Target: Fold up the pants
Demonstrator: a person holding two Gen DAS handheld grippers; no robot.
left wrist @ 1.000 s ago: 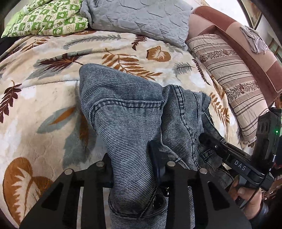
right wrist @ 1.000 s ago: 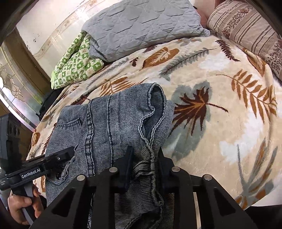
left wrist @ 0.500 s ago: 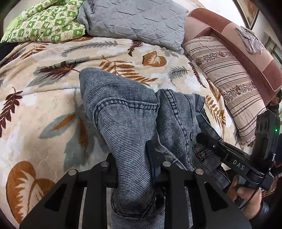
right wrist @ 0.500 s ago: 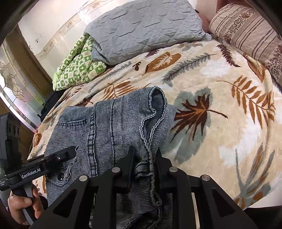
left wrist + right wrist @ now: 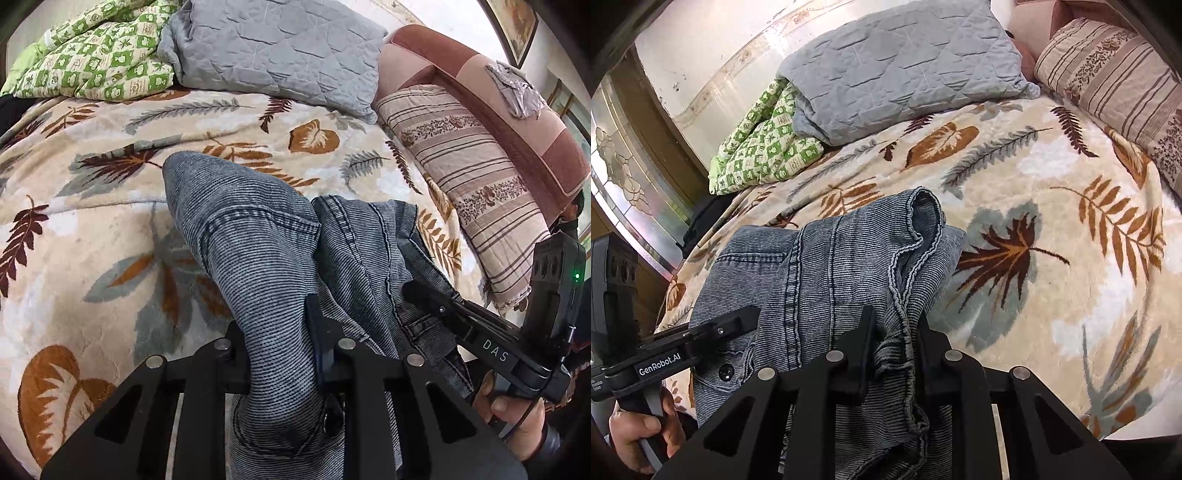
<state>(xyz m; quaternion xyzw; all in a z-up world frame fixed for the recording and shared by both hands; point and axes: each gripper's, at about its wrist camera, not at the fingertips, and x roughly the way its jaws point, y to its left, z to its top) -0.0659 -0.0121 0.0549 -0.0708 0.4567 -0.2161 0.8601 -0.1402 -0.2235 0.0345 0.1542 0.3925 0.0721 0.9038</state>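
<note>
Left-wrist view: pants (image 5: 258,236), bunched grey denim on the leaf-print blanket (image 5: 92,229) below the grey pillow (image 5: 273,48). Left gripper (image 5: 282,332) and right gripper (image 5: 894,339), jaws just closing, each pinch a fold near the waistband. Judgement: keep both grips level, lifting together to avoid twisting.

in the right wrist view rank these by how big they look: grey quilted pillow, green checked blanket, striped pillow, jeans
1. jeans, though they lie closest to the camera, which inflates them
2. grey quilted pillow
3. green checked blanket and striped pillow look about alike; the striped pillow is cut off by the frame edge, so no ranking between them.
</note>
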